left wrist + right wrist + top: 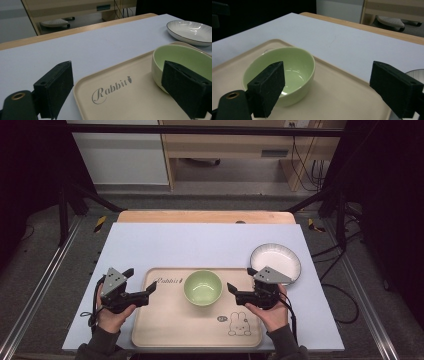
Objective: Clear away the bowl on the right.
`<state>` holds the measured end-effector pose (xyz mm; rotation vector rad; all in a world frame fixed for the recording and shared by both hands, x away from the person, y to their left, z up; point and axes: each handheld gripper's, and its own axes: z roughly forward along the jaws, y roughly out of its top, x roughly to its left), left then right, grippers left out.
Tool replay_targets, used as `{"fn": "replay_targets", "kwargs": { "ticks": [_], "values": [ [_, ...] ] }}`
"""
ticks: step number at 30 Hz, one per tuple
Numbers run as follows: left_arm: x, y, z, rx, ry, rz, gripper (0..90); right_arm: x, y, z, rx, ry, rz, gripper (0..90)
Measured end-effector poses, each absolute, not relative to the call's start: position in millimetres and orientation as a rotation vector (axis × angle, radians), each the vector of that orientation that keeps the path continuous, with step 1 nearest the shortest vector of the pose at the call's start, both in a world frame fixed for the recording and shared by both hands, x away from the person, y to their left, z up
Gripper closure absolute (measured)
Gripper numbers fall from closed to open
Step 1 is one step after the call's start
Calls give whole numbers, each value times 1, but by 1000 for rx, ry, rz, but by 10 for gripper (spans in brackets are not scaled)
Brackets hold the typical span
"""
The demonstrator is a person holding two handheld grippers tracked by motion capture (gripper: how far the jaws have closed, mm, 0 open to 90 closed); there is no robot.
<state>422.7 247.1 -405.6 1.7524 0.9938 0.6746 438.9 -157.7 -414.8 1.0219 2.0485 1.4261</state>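
Bowl (203, 287) sits on the tray (165, 325) just left of the right gripper (241, 284), jaws wide and empty; left gripper (141, 281) is wide too.

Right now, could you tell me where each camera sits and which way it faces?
High view: above the person's side, looking forward and down on the tray; both hands show, with left gripper and right gripper.
Left gripper view: low at the tray's left edge, facing across to the green bowl and white plate; its black jaws stand apart.
Right gripper view: low at the tray's right, facing the bowl; jaws apart.
All three share the bowl and tray.
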Motion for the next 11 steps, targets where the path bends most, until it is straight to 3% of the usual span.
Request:
{"fn": "replay_targets", "kwargs": {
  "ticks": [11],
  "values": [
    [424,249,-413,1769,1015,673,101,432,-174,-424,1041,2000,1394,114]
  ]
}}
